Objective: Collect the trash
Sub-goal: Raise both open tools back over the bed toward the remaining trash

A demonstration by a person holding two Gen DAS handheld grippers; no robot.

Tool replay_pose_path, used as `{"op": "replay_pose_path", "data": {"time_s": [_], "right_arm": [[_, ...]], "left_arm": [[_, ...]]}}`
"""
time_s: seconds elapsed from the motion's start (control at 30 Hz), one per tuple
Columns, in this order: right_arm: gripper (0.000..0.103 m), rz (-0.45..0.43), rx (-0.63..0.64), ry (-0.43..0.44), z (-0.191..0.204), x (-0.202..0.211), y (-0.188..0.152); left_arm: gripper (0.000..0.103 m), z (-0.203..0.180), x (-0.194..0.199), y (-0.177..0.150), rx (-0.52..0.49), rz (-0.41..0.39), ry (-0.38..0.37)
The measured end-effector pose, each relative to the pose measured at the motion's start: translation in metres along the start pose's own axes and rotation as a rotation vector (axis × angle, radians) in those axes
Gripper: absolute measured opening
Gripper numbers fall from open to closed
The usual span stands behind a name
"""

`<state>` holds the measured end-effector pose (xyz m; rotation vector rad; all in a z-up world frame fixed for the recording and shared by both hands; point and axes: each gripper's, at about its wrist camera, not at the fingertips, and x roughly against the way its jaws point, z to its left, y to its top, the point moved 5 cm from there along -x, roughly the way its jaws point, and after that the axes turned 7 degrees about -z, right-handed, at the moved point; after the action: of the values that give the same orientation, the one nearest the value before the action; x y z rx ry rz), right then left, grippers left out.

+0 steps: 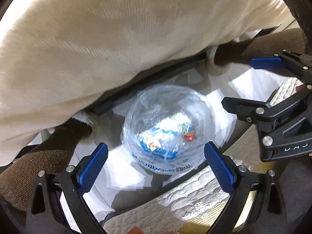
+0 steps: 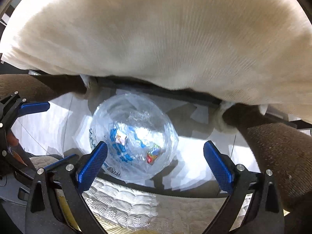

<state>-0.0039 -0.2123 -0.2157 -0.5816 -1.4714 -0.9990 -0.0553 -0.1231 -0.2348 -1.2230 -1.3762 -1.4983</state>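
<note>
Below both tools, on the floor by the mattress edge, a clear trash bag (image 1: 165, 128) is sitting with wrappers inside. Left tool (image 1: 156, 165) and right tool (image 2: 156, 165) are gaping wide, empty; each should be pinching the rim, not the slippery belly.

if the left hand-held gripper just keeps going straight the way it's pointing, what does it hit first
Most likely the clear plastic bag with trash inside, which sits between and ahead of the open left hand-held gripper on the pale floor. Nothing shows in between, though depth is hard to judge through the fisheye.
</note>
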Motion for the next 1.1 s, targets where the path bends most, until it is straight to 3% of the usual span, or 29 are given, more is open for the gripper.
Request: {"op": "replay_pose_path", "data": {"time_s": [0.37, 0.67, 0.8, 1.1], "right_arm": [[0.097, -0.201, 0.039, -0.019, 0.005, 0.063, 0.003], [0.097, -0.378, -0.001, 0.034, 0.001, 0.12, 0.009], [0.097, -0.434, 0.003, 0.047, 0.001, 0.137, 0.023], [0.097, -0.547, 0.067, 0.065, -0.001, 0.156, 0.082]], "left_arm": [[0.097, -0.006, 0.056, 0.001, -0.009, -0.195, 0.026], [0.097, 0.016, 0.109, 0.004, 0.147, -0.416, 0.041], [0.097, 0.032, 0.128, 0.01, 0.225, -0.496, 0.055], [0.097, 0.08, 0.156, 0.05, 0.261, -0.639, 0.046]]}}
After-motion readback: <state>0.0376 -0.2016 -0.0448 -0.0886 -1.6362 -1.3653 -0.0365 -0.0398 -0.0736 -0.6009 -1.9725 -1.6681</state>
